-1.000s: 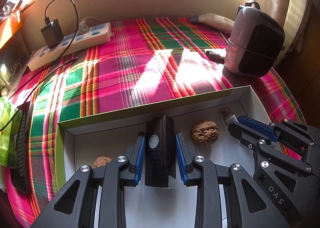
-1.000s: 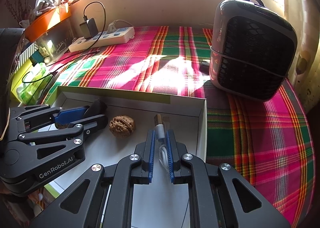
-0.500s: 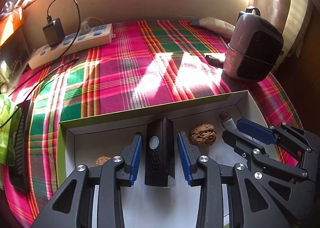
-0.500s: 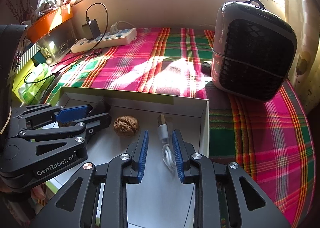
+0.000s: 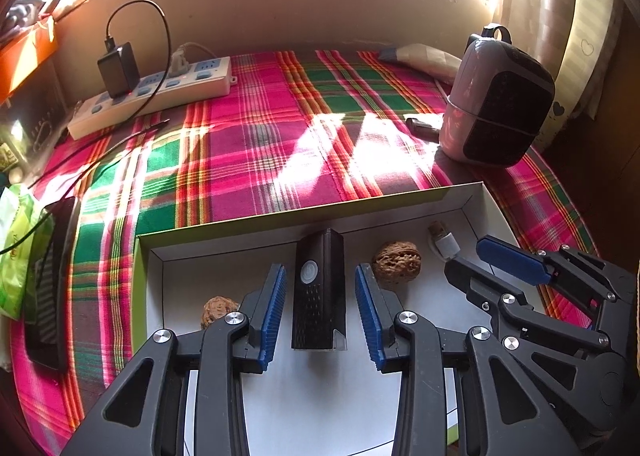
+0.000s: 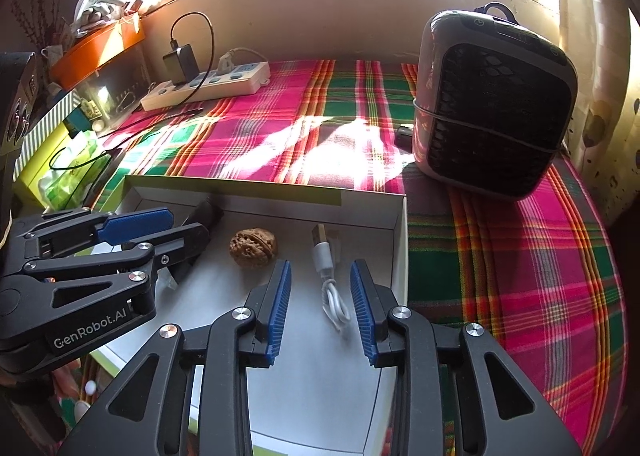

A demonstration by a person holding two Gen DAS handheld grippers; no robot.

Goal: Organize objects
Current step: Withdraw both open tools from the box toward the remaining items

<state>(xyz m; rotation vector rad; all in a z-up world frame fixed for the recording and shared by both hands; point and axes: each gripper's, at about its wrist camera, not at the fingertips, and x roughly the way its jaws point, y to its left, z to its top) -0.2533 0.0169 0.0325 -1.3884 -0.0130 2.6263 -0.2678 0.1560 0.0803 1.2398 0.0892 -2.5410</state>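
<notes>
Your left gripper (image 5: 321, 310) stands part open over the white box (image 5: 472, 198), its blue pads clear of the black device (image 5: 319, 288) that lies between them on the box floor, a slim gap on each side. Your right gripper (image 6: 320, 304) is opening, and the coiled white USB cable (image 6: 330, 276) lies loose between its pads, close to the box's right wall. A walnut (image 5: 396, 259) sits between the two grippers, and a second walnut (image 5: 216, 310) lies just left of the left gripper. Beyond the far wall of the box, the plaid cloth (image 5: 256, 160) is open up to the power strip (image 5: 156, 96) at far left and the grey heater (image 6: 496, 104) at far right.
</notes>
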